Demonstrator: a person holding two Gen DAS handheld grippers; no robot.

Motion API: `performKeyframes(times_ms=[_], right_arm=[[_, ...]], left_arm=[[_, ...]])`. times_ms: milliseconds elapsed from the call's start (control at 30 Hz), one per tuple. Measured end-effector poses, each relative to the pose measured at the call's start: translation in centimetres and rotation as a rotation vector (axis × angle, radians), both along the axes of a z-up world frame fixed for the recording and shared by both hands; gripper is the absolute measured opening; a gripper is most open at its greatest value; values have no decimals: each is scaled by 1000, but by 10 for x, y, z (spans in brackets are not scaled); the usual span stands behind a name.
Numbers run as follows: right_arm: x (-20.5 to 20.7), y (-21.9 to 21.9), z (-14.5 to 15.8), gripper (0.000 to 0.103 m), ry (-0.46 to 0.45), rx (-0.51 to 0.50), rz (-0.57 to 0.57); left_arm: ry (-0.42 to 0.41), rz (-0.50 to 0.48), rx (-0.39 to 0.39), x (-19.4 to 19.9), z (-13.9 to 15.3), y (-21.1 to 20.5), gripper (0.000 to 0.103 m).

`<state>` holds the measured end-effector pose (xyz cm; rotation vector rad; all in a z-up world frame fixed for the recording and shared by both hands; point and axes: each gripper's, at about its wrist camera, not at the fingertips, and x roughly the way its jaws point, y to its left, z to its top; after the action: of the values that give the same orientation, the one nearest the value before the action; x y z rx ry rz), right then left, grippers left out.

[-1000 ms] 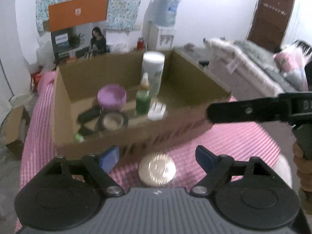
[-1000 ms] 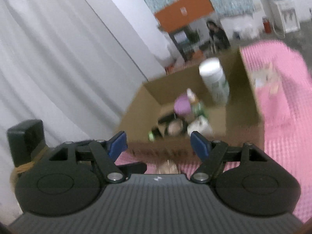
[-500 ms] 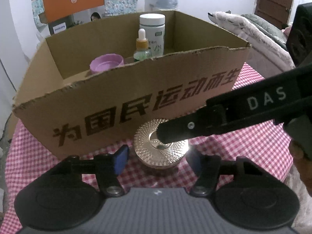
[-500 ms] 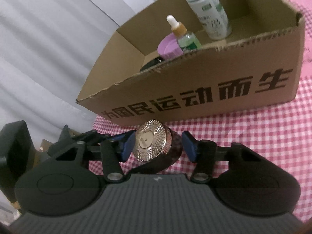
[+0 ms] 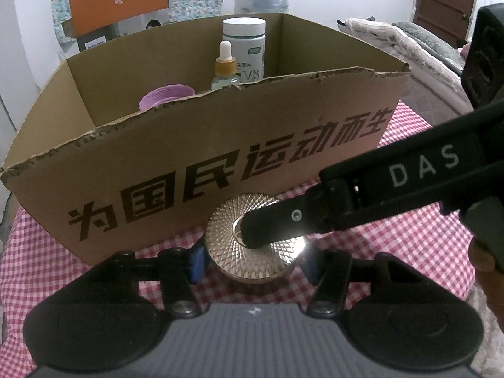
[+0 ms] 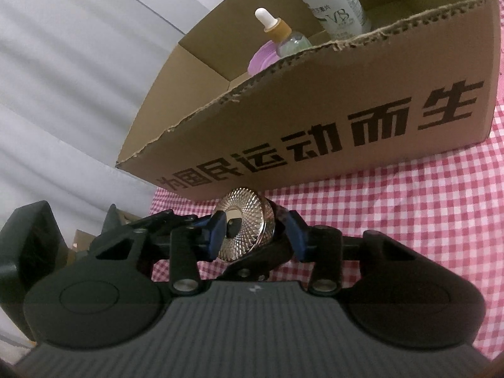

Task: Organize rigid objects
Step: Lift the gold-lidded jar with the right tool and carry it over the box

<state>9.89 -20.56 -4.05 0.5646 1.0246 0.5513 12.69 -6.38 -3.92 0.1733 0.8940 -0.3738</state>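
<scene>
A round jar with a gold faceted lid (image 5: 249, 249) stands on the red-checked cloth just in front of the cardboard box (image 5: 195, 170). My left gripper (image 5: 252, 260) has its blue pads against both sides of the jar. My right gripper (image 6: 252, 230) comes in from the right; its fingers sit above and below the same jar (image 6: 244, 223), one finger (image 5: 283, 223) lying over the lid. The box (image 6: 315, 126) holds a white bottle (image 5: 244, 50), a dropper bottle (image 5: 225, 69) and a purple lid (image 5: 167, 97).
Red-checked cloth (image 5: 409, 220) covers the table around the box. A white curtain (image 6: 78, 78) hangs at the left in the right wrist view. A bed with blankets (image 5: 419, 47) and a brown door (image 5: 441, 3) lie behind at the right.
Both grippers dropped low toward the gold-lidded jar in front of the box. The left jaws narrowed onto its sides and the right fingers closed over it.
</scene>
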Motion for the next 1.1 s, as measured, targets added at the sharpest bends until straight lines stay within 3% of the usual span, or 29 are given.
performKeyframes(times_ms=[733, 933, 1100], right_arm=[[-1, 0, 6, 40, -11, -20, 4], [-11, 0, 25, 40, -54, -25, 14], [-16, -2, 63, 40, -141, -29, 31]], left_arm=[[-16, -10, -14, -11, 8, -2, 57], [-70, -12, -17, -21, 35, -4, 57], [-138, -3, -41, -24, 73, -4, 57]])
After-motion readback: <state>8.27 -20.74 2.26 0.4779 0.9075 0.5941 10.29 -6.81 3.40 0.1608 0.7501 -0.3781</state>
